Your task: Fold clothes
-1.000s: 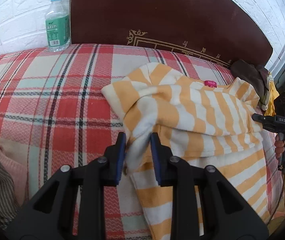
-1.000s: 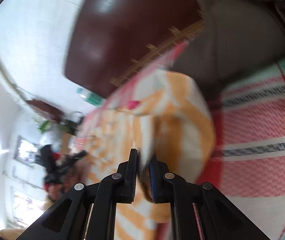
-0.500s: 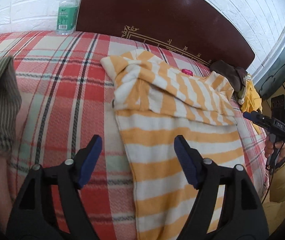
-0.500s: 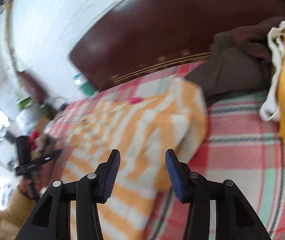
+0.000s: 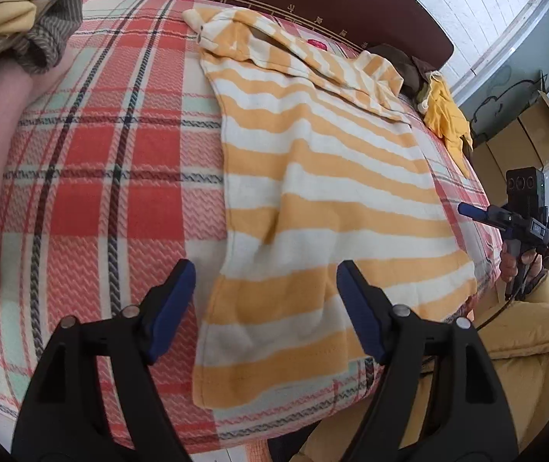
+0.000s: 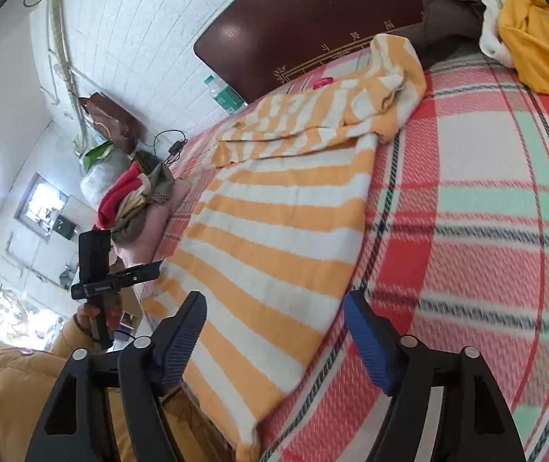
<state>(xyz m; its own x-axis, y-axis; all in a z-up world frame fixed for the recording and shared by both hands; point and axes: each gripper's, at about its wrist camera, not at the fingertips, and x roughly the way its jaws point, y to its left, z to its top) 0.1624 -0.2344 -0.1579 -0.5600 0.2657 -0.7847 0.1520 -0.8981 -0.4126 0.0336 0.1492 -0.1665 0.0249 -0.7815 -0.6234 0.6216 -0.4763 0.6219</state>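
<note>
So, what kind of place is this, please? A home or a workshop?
Most likely a bedroom in a home. The striped garment lies on a bed with a plaid cover, a dark wooden headboard stands against a white brick wall, and loose clothes are piled nearby.

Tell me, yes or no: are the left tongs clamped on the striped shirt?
No. The left tongs are opening above the orange-and-white striped shirt's hem, with their blue pads clear of the cloth.
</note>
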